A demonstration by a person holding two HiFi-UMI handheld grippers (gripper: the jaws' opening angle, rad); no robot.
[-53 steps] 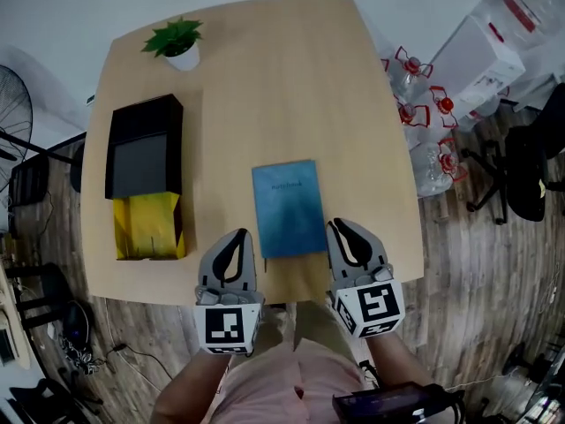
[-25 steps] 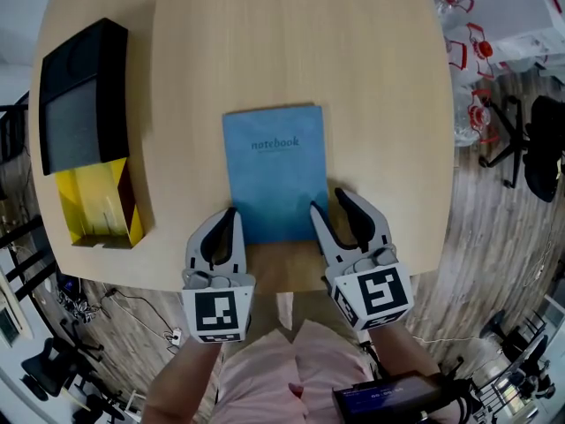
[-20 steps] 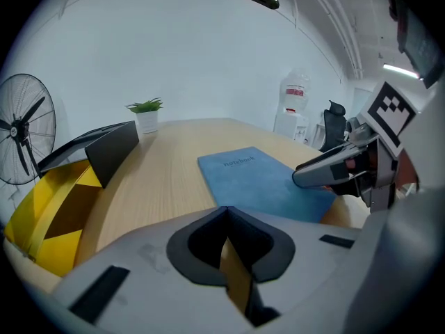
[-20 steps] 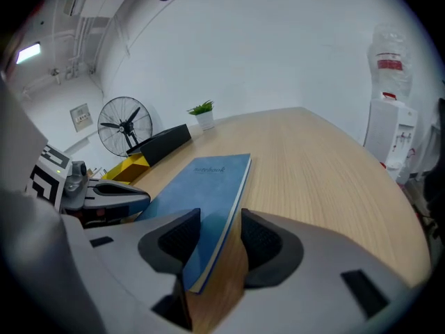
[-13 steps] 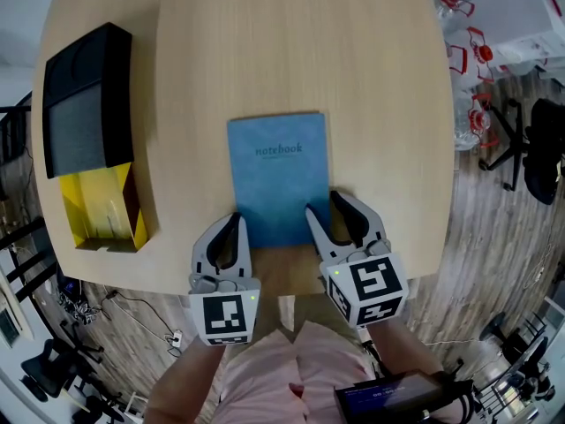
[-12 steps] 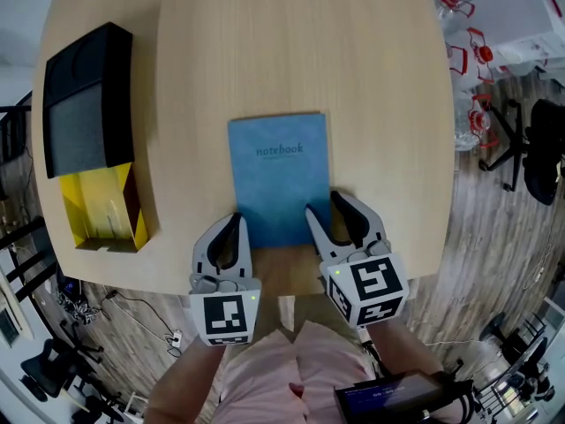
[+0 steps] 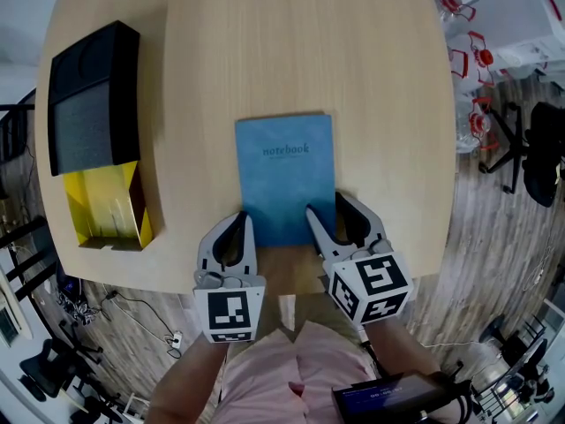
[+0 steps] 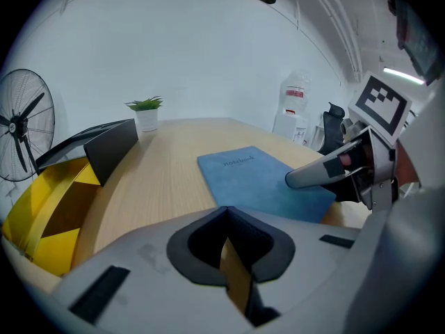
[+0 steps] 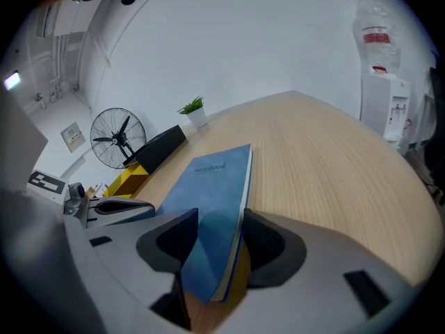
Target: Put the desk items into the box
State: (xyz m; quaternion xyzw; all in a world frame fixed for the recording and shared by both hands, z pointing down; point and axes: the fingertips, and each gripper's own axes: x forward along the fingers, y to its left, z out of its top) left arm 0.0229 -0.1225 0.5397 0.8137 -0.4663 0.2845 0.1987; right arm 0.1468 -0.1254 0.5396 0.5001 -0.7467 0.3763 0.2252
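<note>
At the left of the light wooden counter (image 7: 291, 51) we see the open box (image 7: 104, 203), with a black flap at its far end and a yellow inside nearer us. It lies close to the counter's left edge. A wide strip of bare wood keeps it well apart from everything else.

The left gripper (image 7: 238, 223) sits at the counter's near edge with its jaws pressed together on nothing. It is just beside the near left corner of the blue soft-cover notebook (image 7: 287, 175).

The notebook lies in the middle of the counter's near half, its near edge close to the counter's near edge. All the wood beyond its far edge is bare.

The right gripper (image 7: 327, 206) pinches the notebook's near right corner, one jaw over the cover and the other outside the right edge. To the right, a narrower bare band runs to the counter's right edge.
</note>
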